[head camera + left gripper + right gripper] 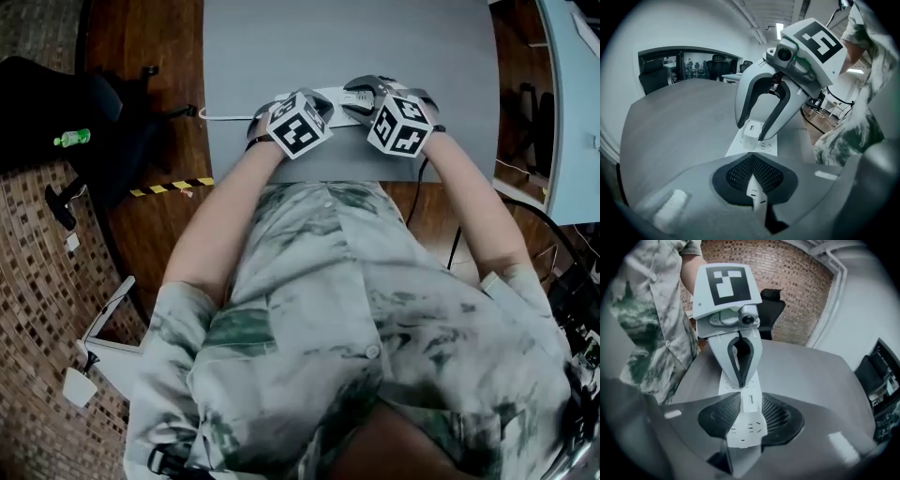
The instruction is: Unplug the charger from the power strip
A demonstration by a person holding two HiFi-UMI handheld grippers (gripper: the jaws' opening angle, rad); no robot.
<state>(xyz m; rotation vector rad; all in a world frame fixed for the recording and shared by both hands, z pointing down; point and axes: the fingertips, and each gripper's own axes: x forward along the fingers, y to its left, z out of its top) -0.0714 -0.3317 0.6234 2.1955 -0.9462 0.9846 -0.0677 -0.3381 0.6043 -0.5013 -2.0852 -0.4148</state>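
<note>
A white power strip [326,94] lies on the grey table [356,37], with a small white charger [752,129] plugged into it. In the left gripper view my right gripper [754,135] stands open, one finger on each side of the charger. In the right gripper view the charger [750,401] sits between my own dark mesh pads. My left gripper [740,383] is shut, its joined tips resting on the strip a little beyond the charger. In the head view the left gripper [281,101] and the right gripper [361,98] sit close together over the strip.
The strip's white cable [225,116] runs off the table's left edge. A black office chair [84,122] with a green bottle [72,139] stands on the left. Yellow-black tape [173,186] marks the floor. A black cable [457,246] hangs at the right.
</note>
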